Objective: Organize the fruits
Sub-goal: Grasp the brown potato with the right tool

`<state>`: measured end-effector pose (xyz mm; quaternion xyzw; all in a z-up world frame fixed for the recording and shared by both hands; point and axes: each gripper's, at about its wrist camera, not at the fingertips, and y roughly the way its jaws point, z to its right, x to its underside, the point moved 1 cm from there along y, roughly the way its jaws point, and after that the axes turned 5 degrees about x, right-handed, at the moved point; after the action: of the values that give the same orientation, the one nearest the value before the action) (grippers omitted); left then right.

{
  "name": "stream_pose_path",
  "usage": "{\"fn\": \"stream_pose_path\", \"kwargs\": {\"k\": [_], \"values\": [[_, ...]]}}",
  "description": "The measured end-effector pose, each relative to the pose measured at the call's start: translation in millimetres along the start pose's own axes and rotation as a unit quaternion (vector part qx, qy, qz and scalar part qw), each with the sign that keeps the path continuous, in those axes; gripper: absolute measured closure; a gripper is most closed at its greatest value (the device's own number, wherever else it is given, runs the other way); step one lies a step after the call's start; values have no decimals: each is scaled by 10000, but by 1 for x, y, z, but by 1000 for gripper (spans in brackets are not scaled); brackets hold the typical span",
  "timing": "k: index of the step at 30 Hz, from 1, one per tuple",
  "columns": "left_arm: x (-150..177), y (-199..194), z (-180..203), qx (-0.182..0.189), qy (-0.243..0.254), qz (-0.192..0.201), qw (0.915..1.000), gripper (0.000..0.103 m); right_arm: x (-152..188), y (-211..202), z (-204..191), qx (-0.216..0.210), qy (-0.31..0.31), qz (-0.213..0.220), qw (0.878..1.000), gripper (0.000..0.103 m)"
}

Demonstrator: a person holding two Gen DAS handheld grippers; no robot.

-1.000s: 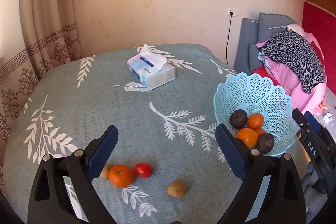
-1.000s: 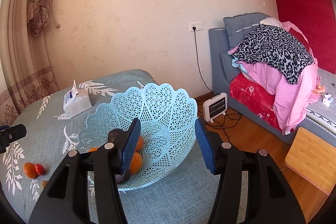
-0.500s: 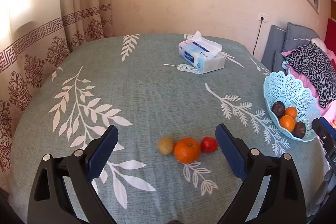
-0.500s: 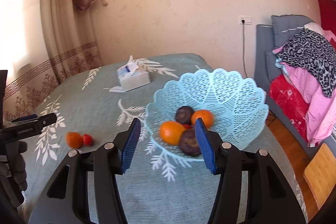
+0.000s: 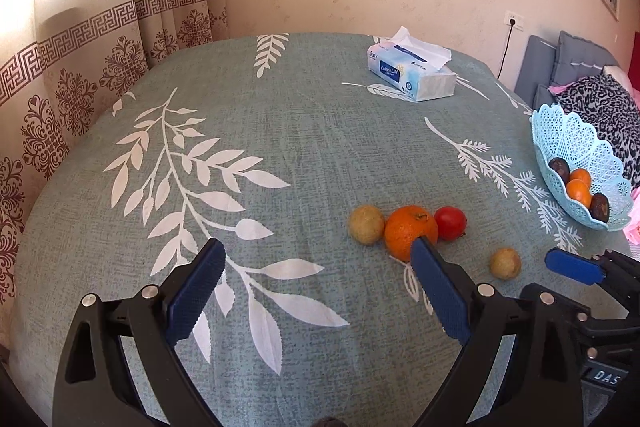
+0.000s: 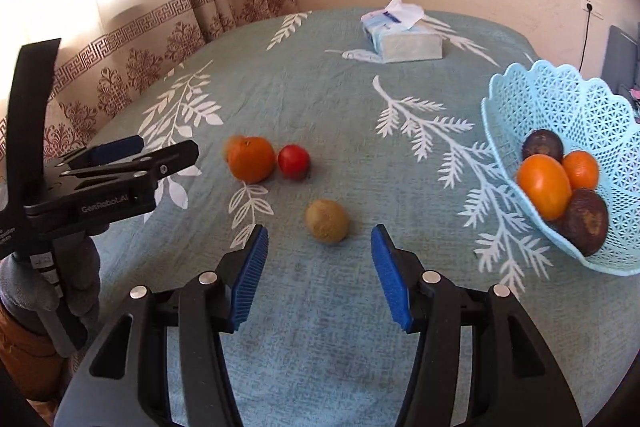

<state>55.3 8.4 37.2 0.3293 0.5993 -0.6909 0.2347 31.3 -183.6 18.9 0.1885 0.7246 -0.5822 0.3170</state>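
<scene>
Table [image 5: 304, 147]: round, covered by grey-green cloth with white leaf print; patterned curtain [image 5: 80, 75] behind it on the far left.

Basket [image 6: 560, 107]: pale blue lattice, at the right edge of the table. Holds two orange fruits and two dark brown ones, piled at its near side.

Tissue box [image 5: 412, 75]: far side of table, one tissue sticking up.

Left gripper [image 5: 316, 287]: blue pads spread wide, nothing between them, over bare cloth nearer than the loose fruit.

Right gripper [image 6: 320, 273]: pads apart, empty, pointing at the lone kiwi just beyond its tips; no contact.

Loose fruit, mid-table, all well left of the basket:
- Orange [image 5: 411, 233], middle of a short row.
- Tomato [image 5: 450, 223], touching the orange on its right.
- Kiwi [image 5: 366, 225], touching the orange on its left.
- Second kiwi [image 6: 327, 220], alone, nearer and to the right of the row.
</scene>
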Motion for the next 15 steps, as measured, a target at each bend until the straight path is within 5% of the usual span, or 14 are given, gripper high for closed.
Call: {"fn": "stream_pose_path", "kwargs": {"k": [10,15], "values": [[5,4,5,130,104,-60,9998,10,-8,31,-3,183,-118,-318,9993,74],[4,9,17,159,237,-124,9995,10,-6,26,3,205,1,-234,9995,75]]}}
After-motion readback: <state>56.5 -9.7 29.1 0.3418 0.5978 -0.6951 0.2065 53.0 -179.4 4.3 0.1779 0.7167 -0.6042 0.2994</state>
